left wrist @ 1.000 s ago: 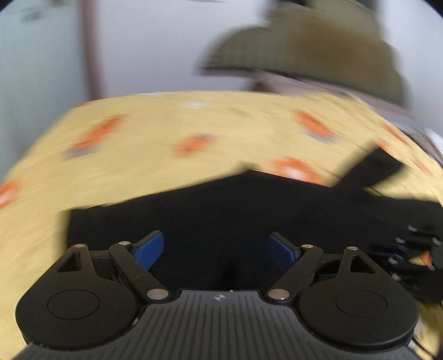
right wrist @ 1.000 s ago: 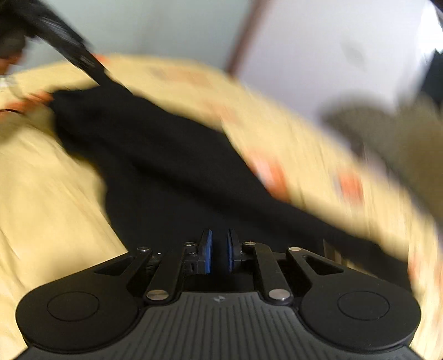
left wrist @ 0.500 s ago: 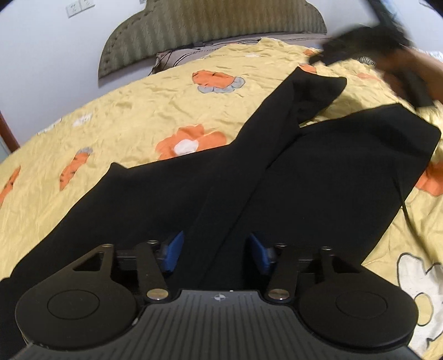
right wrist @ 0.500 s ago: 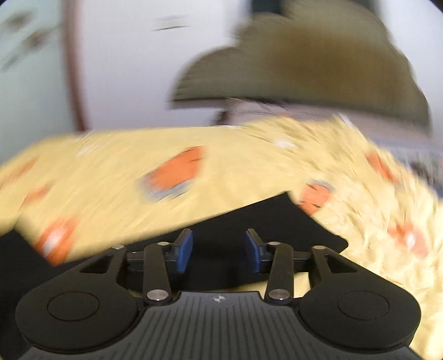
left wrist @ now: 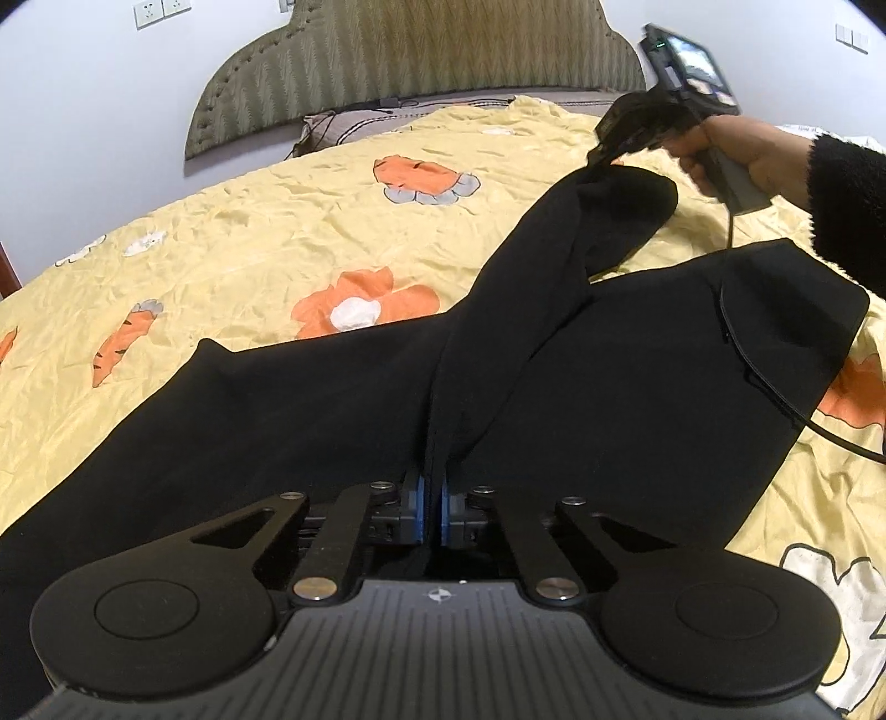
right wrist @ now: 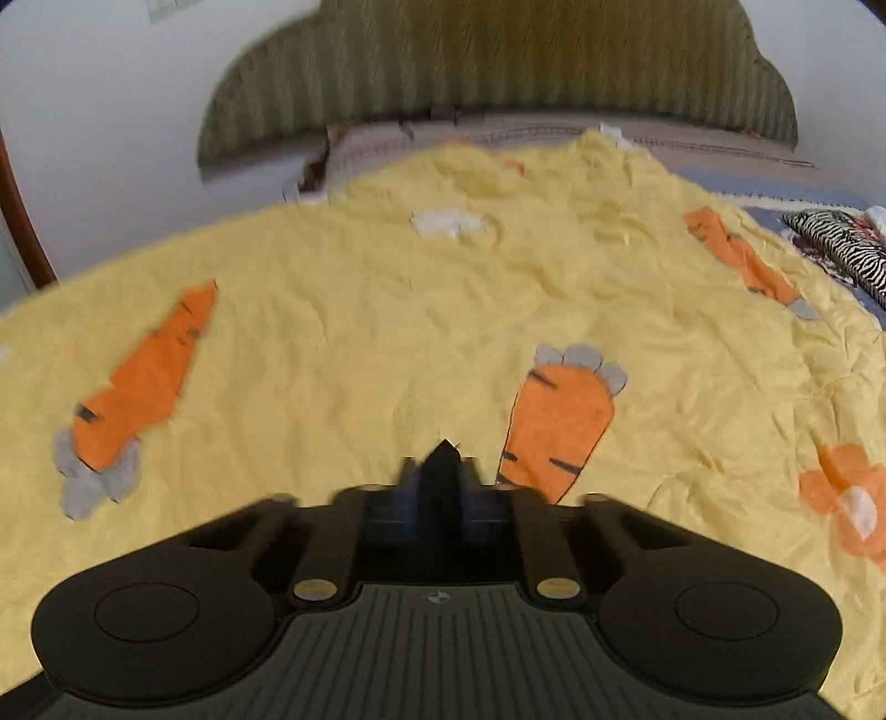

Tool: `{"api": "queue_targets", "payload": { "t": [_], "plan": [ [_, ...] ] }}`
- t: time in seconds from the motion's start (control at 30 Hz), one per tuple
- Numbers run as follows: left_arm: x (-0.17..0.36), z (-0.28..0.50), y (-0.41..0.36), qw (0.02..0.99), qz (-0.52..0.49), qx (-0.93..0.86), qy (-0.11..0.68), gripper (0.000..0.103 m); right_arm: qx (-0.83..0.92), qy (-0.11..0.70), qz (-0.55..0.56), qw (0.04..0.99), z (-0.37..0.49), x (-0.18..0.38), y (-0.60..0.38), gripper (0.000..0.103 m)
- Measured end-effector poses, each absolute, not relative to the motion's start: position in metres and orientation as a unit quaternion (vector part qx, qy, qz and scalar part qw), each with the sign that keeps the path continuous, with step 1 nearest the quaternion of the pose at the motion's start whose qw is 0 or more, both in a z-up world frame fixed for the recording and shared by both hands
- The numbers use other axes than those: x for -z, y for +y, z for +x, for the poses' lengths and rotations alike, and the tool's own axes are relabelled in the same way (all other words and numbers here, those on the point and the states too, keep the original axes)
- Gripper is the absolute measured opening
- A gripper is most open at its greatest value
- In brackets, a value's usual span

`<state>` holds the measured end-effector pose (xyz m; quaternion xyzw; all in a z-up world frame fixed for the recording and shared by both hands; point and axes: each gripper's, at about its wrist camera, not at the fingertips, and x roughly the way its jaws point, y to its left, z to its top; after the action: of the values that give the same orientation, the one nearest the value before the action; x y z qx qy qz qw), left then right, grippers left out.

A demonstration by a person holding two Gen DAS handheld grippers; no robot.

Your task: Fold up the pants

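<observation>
Clearly the black pants (left wrist: 343, 410), spread on the yellow carrot-print bedspread (left wrist: 266, 243), are soft, light and limp, best taken at hems or folds. Left gripper (left wrist: 433, 512) is clamped on a raised fold; right gripper (right wrist: 440, 490), blurred, seemingly pinches a leg end.

Bedroom: bed (left wrist: 277, 249), padded headboard (left wrist: 421, 61).

A yellow bedspread (left wrist: 277, 243) printed with orange carrots and flowers (well creased) covers the bed. Behind it stands a padded olive headboard (left wrist: 421, 50) against a white wall, with wall sockets (left wrist: 160, 8) high at the left. A zebra-striped cloth (right wrist: 847, 249) lies at the bed's right edge.
</observation>
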<state>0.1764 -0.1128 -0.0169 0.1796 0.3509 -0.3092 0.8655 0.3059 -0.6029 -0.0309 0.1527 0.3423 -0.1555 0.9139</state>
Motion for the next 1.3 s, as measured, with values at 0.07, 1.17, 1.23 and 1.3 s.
{"api": "queue_targets", "payload": {
  "t": [0.07, 1.17, 1.23, 1.3],
  "plan": [
    [0.016, 0.176, -0.113, 0.87, 0.174, 0.301, 0.348, 0.004, 0.153, 0.31, 0.147, 0.927, 0.29, 0.017, -0.604, 0.007],
    [0.027, 0.14, -0.12, 0.87, 0.195, 0.308, 0.333, 0.01, 0.198, 0.376, 0.171, 0.889, 0.361, 0.041, -0.572, 0.063],
    [0.027, 0.141, -0.12, 0.869, 0.191, 0.312, 0.333, 0.01, 0.198, 0.379, 0.159, 0.89, 0.364, 0.041, -0.571, 0.02],
    [0.026, 0.143, -0.12, 0.869, 0.185, 0.315, 0.335, 0.01, 0.193, 0.358, 0.17, 0.898, 0.355, 0.033, -0.574, 0.01]
  ]
}}
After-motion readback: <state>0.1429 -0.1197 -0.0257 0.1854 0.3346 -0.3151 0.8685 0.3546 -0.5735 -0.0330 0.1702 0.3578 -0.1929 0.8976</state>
